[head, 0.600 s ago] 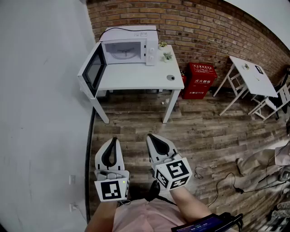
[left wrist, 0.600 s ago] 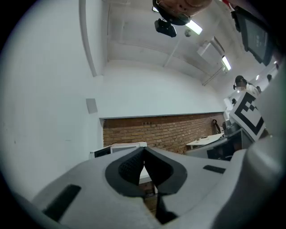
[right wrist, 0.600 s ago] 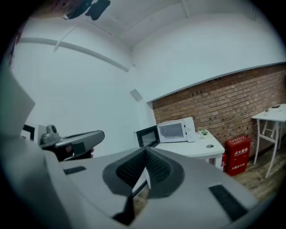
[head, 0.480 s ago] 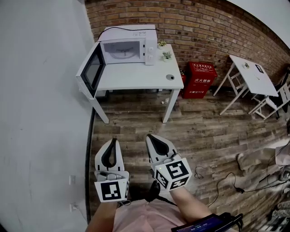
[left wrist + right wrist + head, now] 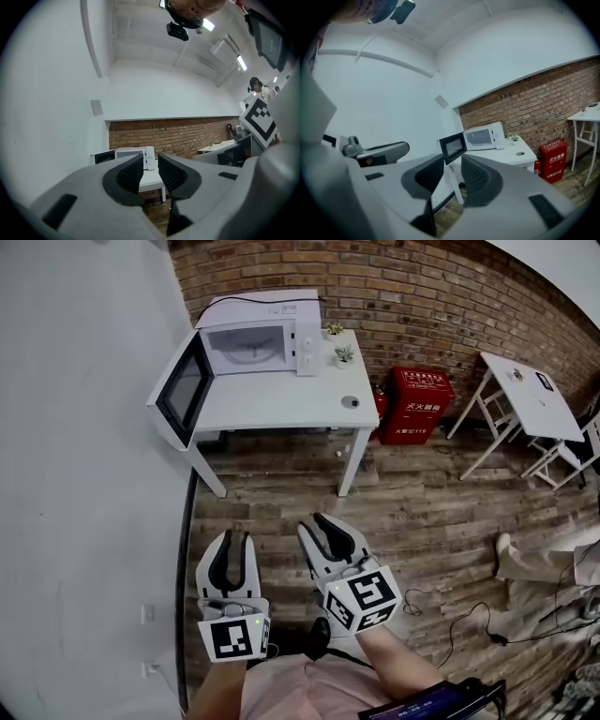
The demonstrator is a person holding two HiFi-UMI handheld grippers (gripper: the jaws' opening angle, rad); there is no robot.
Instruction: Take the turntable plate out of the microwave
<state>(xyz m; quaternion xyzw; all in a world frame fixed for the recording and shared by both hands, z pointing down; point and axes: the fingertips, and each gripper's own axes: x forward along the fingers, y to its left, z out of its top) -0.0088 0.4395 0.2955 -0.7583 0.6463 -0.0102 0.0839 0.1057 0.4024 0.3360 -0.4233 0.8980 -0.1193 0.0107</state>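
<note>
Far off at 12 o'clock in the head view, against a red brick wall (image 5: 422, 296): a white box-shaped microwave oven (image 5: 267, 307) on a white rectangular four-legged table (image 5: 281, 404). Black-windowed microwave door (image 5: 183, 390) swung fully open toward 9 o'clock, overhanging the table's edge. Inside the cavity, flat on its floor, a round pale turntable plate (image 5: 251, 354), not yet taken out, well apart from both grippers. Just at 3 o'clock of the oven, two small green potted plants (image 5: 345, 354) on the tabletop. Nearer the table's front right corner, a small round dark object (image 5: 352, 401), too small to identify. On the floor at 3 o'clock of the table, a red metal cabinet with white lettering (image 5: 422, 401). Further toward 3 o'clock, a white folding table (image 5: 525, 390).

Down at 6 o'clock, over brown wooden floorboards (image 5: 422, 512): white-and-black left gripper (image 5: 234, 542) and white-and-black right gripper (image 5: 325, 524), side by side, held level, both aimed toward the table. Left gripper released, ribbed black pads (image 5: 131, 172) parted by a narrow gap, nothing between them but the distant table. Right gripper likewise released, pads (image 5: 425, 174) parted and empty, with the open door in sight above the gap. Black cables (image 5: 450, 624) trailing across the floorboards at 4 o'clock.
</note>
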